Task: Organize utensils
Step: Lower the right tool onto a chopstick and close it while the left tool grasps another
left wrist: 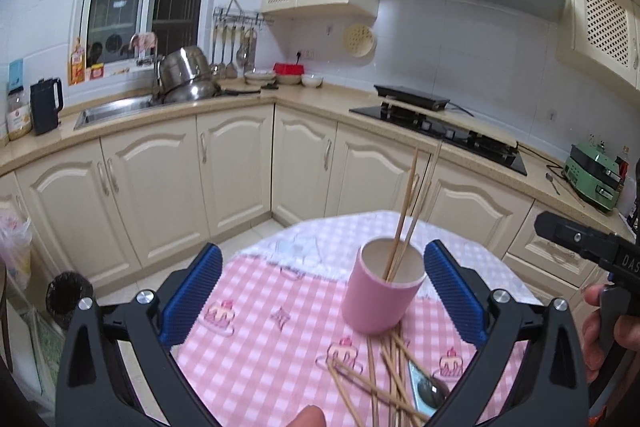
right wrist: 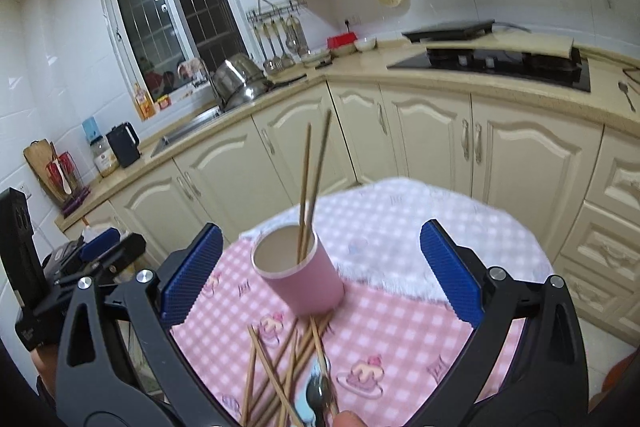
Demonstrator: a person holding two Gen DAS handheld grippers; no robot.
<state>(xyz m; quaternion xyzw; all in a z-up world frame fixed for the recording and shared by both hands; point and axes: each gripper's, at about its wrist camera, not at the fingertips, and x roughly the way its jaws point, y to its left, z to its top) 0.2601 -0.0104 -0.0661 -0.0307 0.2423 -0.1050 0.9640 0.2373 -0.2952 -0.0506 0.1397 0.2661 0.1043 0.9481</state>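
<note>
Chopsticks [left wrist: 404,211] — two of them — are seen standing tilted in the pink cup [left wrist: 380,295], which is set upright on the pink checked tablecloth [left wrist: 256,331]. More loose chopsticks [left wrist: 384,379] are scattered on the cloth just in front of the cup, crossed over one another, with a metal spoon [left wrist: 432,393] laid among them. The left gripper [left wrist: 324,291] is held wide open with nothing gripped; the right gripper [right wrist: 320,271] is likewise spread wide and empty — the cup is framed between its blue pads [right wrist: 192,275], untouched.
</note>
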